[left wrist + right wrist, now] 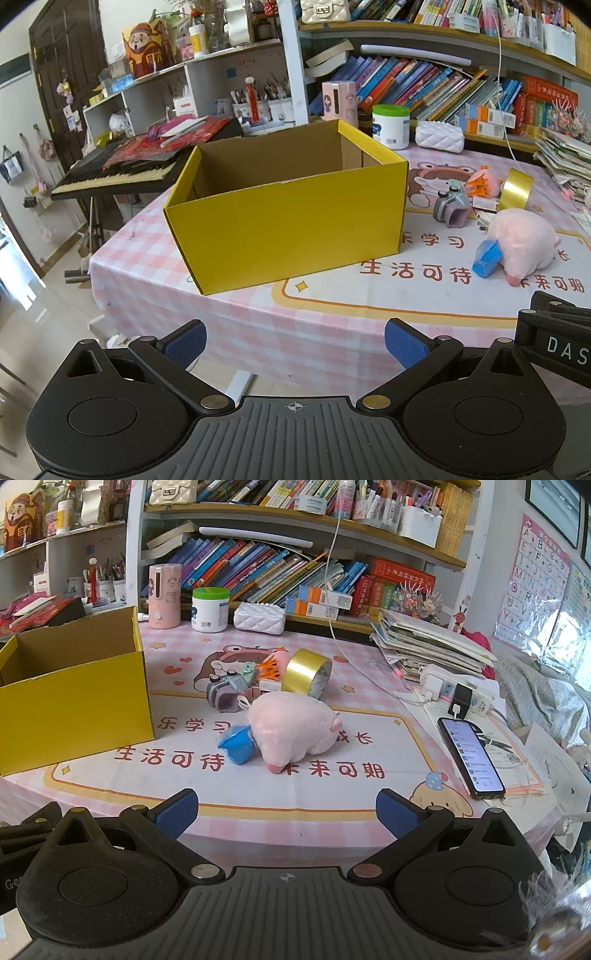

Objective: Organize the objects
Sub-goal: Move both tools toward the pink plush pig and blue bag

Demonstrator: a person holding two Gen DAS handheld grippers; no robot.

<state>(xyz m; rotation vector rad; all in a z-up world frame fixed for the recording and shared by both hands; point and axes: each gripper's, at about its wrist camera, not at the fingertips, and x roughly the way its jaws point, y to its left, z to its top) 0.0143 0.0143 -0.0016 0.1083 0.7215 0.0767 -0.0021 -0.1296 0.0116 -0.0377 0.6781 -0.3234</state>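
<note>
1. Now, at the near edge of a pink checked table [369, 834], the left gripper [294, 341] and the right gripper [287, 812] hang side by side with jaws spread wide and nothing between them.

2. Set at the left of the table, the yellow box [295, 225] stands open-topped and, as far as its inside shows, empty; it looks like the place the loose things are meant to go.

3. Just right of the box lies a small heap: a pink plush toy [291, 731] on its side, a blue plastic piece [238, 744] touching its near left flank, a roll of gold tape [306, 670] on edge behind it, and a grey toy [223, 694] and an orange clip [267, 670] farther back.

4. Well to the right, a phone [471, 757] lies face up near the edge, beside a power strip [458, 692] and a stack of papers [432, 642].

5. Judging by this layout, sorting has not begun; the right gripper faces the heap, so the plush toy, nearest and softest, seems the likely first pick.
</note>
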